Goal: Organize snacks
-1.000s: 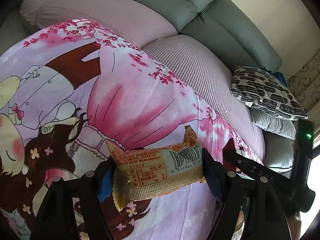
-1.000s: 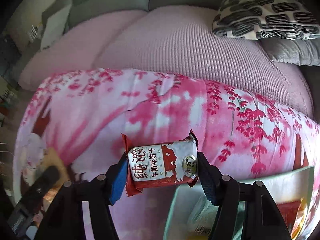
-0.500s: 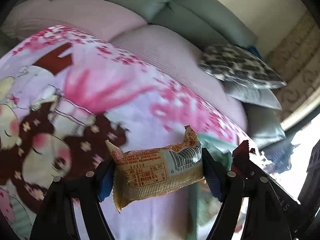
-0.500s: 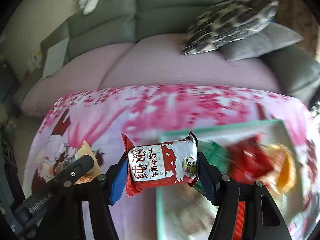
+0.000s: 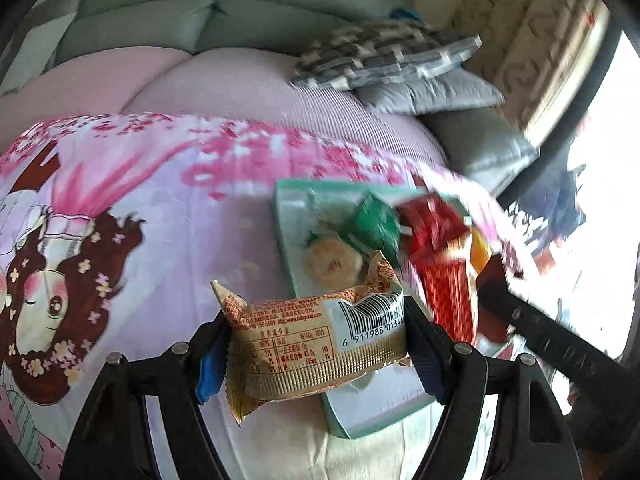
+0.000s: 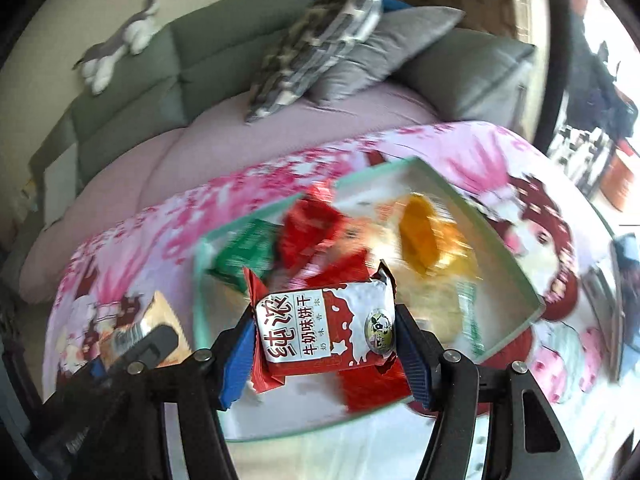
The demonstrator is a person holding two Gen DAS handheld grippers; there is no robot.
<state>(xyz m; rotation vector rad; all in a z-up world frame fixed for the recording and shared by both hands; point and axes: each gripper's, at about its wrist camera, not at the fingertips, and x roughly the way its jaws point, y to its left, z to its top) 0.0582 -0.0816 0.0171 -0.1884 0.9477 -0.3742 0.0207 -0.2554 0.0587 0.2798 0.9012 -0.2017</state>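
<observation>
Between the blue pads of the left gripper (image 5: pixel 316 344) sits a tan snack packet (image 5: pixel 316 340) with a barcode, pinched at its two short ends and held crosswise above the cartoon-print blanket (image 5: pixel 120 208). Ahead of those jaws and slightly to their right lies the mint-green tray (image 5: pixel 280 216), already holding a green packet (image 5: pixel 374 224), a red packet (image 5: pixel 436 232) and a round pastry in clear wrap (image 5: pixel 332 264). The tan packet hangs near the tray's left rim rather than over its middle — let go from there, it could land on the rim and slide onto the blanket.

Further right, the right gripper (image 6: pixel 324 340) clamps a red-and-white milk biscuit packet (image 6: pixel 324 328) the same way, end to end, with the tray's contents just beyond its tips: the green and red packets to the front-left, an orange packet (image 6: pixel 420 232) to the front-right. Its spot looks safer, over the tray's interior.

Both wrappers are slick and puffed with air, so either could squirm out of its pinch. The two grippers are also close — the left one shows at the right gripper's lower left — and they could knock together, or nudge the light tray.
</observation>
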